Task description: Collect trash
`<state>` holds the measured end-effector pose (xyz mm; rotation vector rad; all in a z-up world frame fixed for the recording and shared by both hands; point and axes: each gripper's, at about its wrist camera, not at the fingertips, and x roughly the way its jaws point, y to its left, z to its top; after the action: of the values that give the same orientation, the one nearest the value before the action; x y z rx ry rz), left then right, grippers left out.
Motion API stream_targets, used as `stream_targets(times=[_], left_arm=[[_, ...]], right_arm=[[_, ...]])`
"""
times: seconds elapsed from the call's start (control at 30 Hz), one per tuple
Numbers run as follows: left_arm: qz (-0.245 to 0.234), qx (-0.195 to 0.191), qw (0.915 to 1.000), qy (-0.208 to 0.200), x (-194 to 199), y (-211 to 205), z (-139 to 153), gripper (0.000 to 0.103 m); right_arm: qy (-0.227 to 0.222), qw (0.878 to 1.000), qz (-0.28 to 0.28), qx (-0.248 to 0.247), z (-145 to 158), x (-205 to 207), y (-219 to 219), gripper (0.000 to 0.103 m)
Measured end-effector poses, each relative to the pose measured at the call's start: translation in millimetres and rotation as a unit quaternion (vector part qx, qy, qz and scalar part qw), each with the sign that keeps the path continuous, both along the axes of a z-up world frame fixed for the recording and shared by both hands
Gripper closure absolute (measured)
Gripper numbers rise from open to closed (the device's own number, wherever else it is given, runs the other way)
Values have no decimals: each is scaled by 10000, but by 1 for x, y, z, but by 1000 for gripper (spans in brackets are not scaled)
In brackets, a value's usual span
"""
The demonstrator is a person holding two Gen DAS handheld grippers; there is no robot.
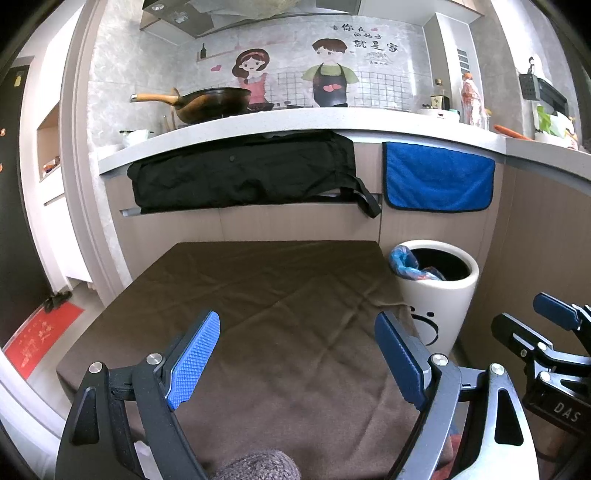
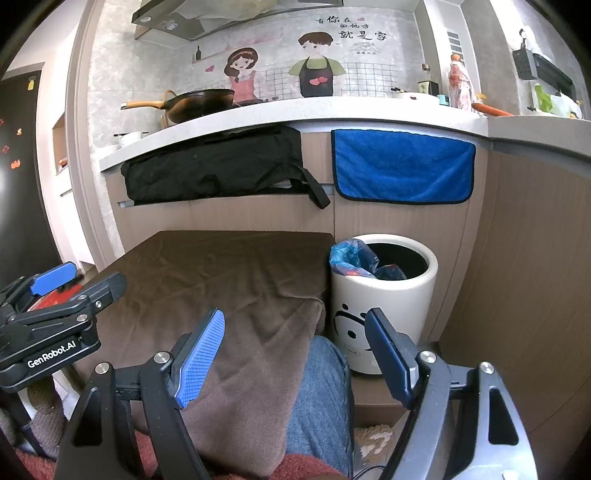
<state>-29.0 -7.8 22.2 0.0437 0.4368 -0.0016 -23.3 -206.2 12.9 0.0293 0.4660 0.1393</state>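
Home kitchen. A wok (image 1: 212, 103) with a wooden handle sits on the stove at the pale countertop (image 1: 295, 123), under a range hood (image 1: 177, 18); bottles (image 1: 471, 99) stand further along, and the tiled wall carries a cartoon sticker (image 1: 291, 72) of two cooks. A blue towel (image 1: 437, 177) and black apron (image 1: 243, 173) hang on the cabinet front, with a white bin (image 1: 437, 295) on the floor.

Open room is offered above the brown-clothed surface (image 1: 258, 295), nothing being set on it. Its far edge is closed off by the cabinet front (image 1: 295, 221) — the counter (image 1: 295, 122) overhangs there. The bin (image 2: 384, 295) is stood just beside the surface's right edge, its mouth partly blocked by a blue bag (image 2: 351, 254).
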Motion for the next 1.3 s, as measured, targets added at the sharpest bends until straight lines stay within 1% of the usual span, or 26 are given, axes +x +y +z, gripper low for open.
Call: stream_targets(times=[0.87, 1.3], left_arm=[[9, -27, 10000, 12, -1, -2, 0, 17], [-34, -61, 10000, -42, -6, -16, -2, 17]], right_arm=[[-11, 10000, 19, -3, 0, 2, -3, 27], [-17, 10000, 13, -22, 2, 4, -3, 27]])
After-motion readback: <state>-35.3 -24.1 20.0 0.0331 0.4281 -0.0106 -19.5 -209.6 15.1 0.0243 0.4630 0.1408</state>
